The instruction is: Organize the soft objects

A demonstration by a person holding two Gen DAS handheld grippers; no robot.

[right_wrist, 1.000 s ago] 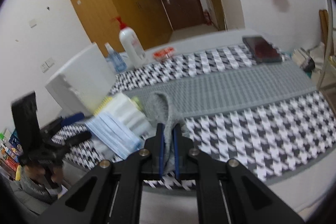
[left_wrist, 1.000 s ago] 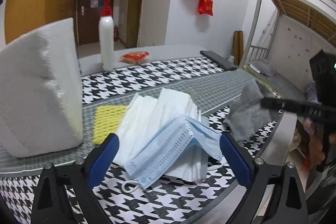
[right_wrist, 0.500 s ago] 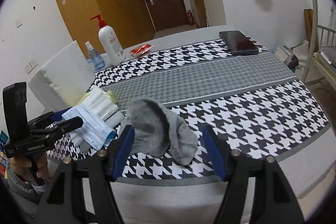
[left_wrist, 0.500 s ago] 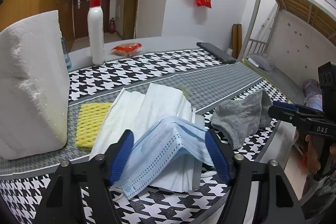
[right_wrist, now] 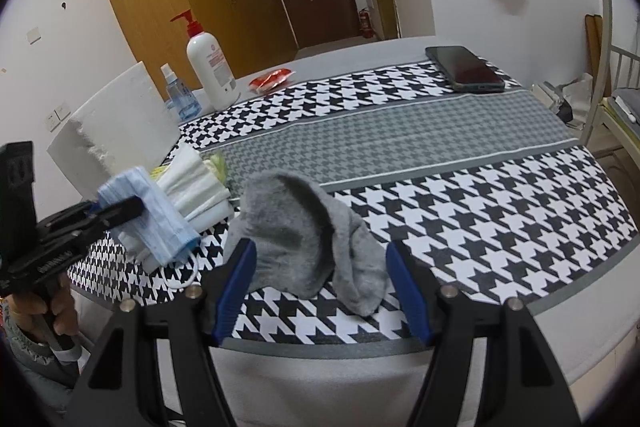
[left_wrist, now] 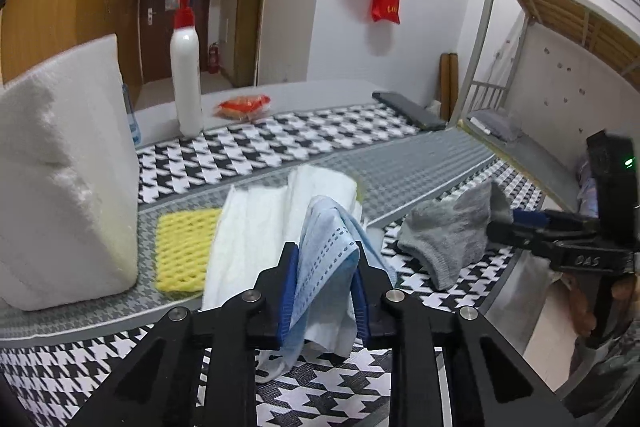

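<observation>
My left gripper [left_wrist: 325, 287] is shut on a light blue face mask [left_wrist: 326, 263], lifting one end off the pile of white cloths [left_wrist: 256, 223]. The mask [right_wrist: 154, 211] and left gripper [right_wrist: 120, 209] also show in the right wrist view. A grey sock [right_wrist: 304, 227] lies crumpled on the houndstooth tablecloth [right_wrist: 480, 211] near the front edge. My right gripper [right_wrist: 320, 283] is open with the sock between its fingers, resting on the cloth. In the left wrist view the sock [left_wrist: 452, 227] lies right of the pile.
A white foam block [left_wrist: 60, 167] stands at the left, a yellow foam net [left_wrist: 184, 247] beside it. A pump bottle [right_wrist: 210, 67], a small spray bottle [right_wrist: 180, 95], a red packet [right_wrist: 272, 79] and a phone [right_wrist: 464, 69] sit at the back. A bunk bed [left_wrist: 560, 27] is right.
My left gripper has closed on the blue mask and raised its end. My right gripper released the sock earlier and stays open around it.
</observation>
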